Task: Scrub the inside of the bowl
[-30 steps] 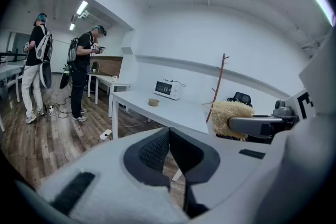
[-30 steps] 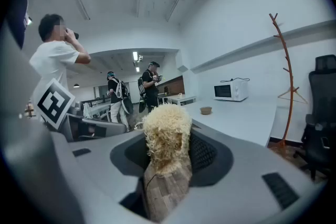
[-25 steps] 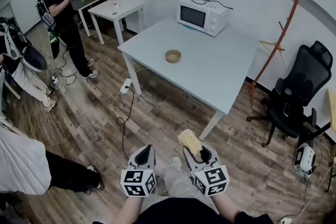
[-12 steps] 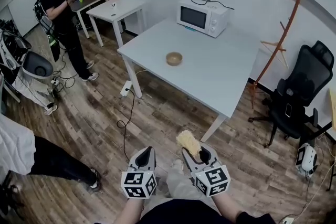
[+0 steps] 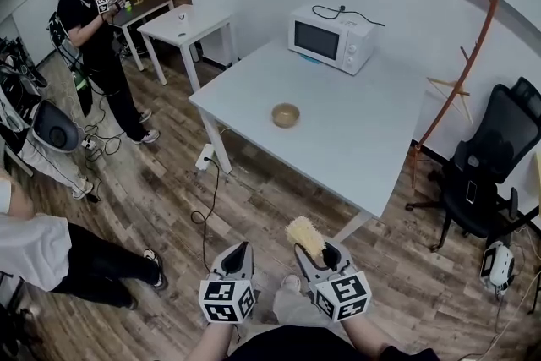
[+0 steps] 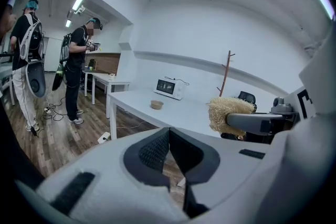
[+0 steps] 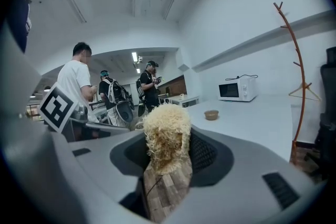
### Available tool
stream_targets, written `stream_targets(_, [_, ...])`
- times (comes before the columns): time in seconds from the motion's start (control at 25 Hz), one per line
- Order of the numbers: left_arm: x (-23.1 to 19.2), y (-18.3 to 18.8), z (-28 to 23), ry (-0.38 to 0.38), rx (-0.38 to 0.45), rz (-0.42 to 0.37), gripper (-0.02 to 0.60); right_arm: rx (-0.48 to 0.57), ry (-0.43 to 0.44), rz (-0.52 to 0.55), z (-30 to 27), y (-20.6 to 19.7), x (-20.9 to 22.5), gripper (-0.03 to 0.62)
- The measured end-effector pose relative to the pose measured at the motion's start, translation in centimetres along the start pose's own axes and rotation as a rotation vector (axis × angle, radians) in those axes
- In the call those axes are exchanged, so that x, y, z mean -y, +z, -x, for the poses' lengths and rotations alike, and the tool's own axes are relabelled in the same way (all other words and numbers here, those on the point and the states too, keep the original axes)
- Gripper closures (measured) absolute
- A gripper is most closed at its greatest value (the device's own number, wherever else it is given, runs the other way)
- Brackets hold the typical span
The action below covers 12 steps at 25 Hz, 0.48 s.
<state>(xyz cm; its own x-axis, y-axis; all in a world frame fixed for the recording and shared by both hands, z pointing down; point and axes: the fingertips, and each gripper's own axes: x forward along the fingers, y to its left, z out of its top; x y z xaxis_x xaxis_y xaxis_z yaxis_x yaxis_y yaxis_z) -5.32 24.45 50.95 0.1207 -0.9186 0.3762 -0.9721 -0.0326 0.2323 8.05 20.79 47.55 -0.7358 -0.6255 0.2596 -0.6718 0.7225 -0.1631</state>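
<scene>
Bowl (image 5: 286, 115) on surface (image 5: 363, 139), slightly nearer in head view than a second ago, still well apart from both claws. Right claw (image 5: 316, 249) pinches fibrous scrubber (image 5: 305, 236). Left claw (image 5: 241, 250) pressed together, empty. Approach phase, scrubbing not started.

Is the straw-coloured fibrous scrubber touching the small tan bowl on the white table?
Apart. The head view shows the scrubber in the right gripper over the floor, well short of the table holding the bowl.

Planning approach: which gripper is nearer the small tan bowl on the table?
Right, slightly: the right gripper, holding a yellowish fibre scrubber, faces the bowl more squarely; the left gripper sits further left. Both hang over the floor.
</scene>
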Motion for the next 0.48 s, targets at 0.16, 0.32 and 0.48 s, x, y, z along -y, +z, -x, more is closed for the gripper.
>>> stream_targets(0.16, [-0.8,2.2,-2.5,0.01,0.007,0.0,0.561,0.006,0.003,0.006,-2.5,1.9,1.9,0.411])
stream_targets(0.32, [-1.9,3.9,-4.8,0.018,0.009,0.0,0.561,0.011,0.006,0.013,-5.0,3.4,3.5,0.411])
stream_targets(0.48, [-2.7,5.2,-7.2,0.032,0.018,0.009,0.561,0.003,0.022,0.015,-7.0,4.1,5.2,0.41])
